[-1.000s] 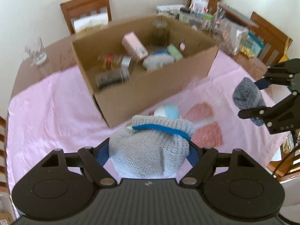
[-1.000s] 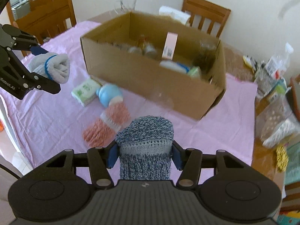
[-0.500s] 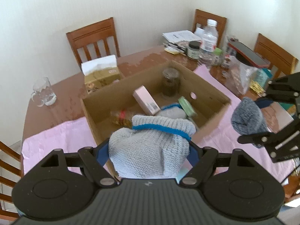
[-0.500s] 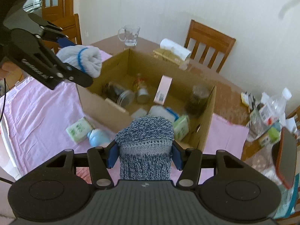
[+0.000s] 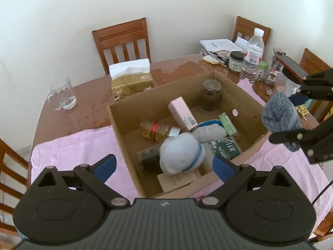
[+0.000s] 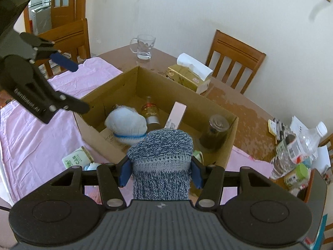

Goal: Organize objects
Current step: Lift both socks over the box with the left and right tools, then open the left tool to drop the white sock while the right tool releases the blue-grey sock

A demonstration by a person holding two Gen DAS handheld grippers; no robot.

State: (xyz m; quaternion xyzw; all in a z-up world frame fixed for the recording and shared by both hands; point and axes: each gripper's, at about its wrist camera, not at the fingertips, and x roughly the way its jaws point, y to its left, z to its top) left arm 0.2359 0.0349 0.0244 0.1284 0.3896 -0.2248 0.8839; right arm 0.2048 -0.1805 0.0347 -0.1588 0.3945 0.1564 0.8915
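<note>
Sitting mid-desk on the pink cloth, the cardboard box was the drop target, already carrying a brown jar, a pink carton, a small gold-labelled bottle and a green packet.

Change vs half a second ago: left gripper had been clamped on the pale grey rolled sock; now its fingers were spread wide with nothing between them, and that sock lay inside the box near the front wall, on top of the other items. So left-hand drop looked done.

Right gripper was closed on the blue-grey knit sock, which it held above the box's near-right rim, not yet released. Seen from the left wrist view, it hung just over the box's right edge.

Judgement: one sock in, one pending. Next move likely needs the right gripper further in over the opening before letting go, or the sock could snag the rim and fall onto the cloth. A green tissue pack and a pale blue item sat outside the box, unsorted.
</note>
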